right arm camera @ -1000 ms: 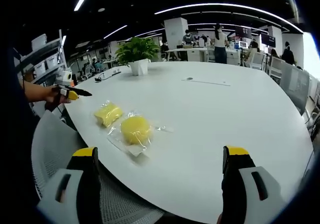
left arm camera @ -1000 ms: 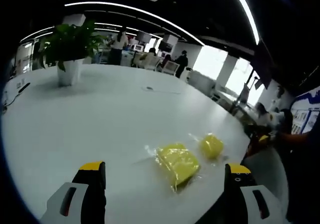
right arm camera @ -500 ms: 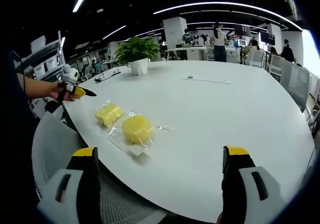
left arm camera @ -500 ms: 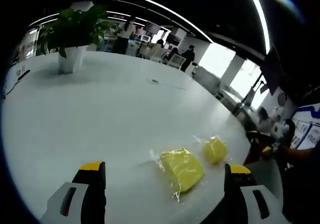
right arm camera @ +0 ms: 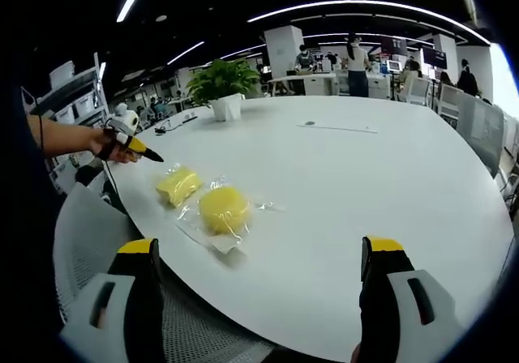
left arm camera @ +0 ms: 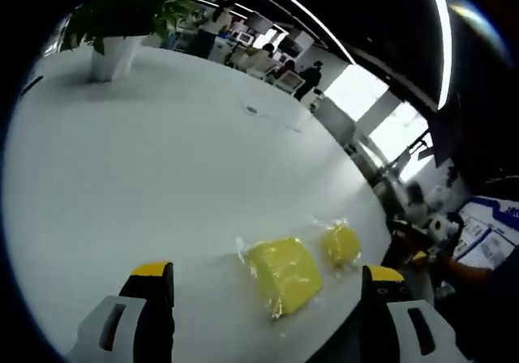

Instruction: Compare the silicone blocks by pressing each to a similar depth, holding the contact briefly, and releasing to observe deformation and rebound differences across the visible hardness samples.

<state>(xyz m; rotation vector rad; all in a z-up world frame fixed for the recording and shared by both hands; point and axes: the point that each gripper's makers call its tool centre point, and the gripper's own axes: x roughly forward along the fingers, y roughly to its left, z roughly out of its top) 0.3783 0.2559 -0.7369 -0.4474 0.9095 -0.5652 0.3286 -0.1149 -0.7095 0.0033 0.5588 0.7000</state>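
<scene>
We held our left gripper (left arm camera: 263,298) and right gripper (right arm camera: 259,294) wide open and empty, near two wrapped yellow blocks (right arm camera: 224,210) on the white table (right arm camera: 365,185), seemingly ready to press.

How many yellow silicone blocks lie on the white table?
2. The square block lies near the table edge, toward the left hand-held gripper; the round block lies right beside it. Both are in clear wrap.

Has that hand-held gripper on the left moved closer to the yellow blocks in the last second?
Yes. In the right gripper view the left gripper has come in over the table edge, toward the flatter yellow block.
</scene>
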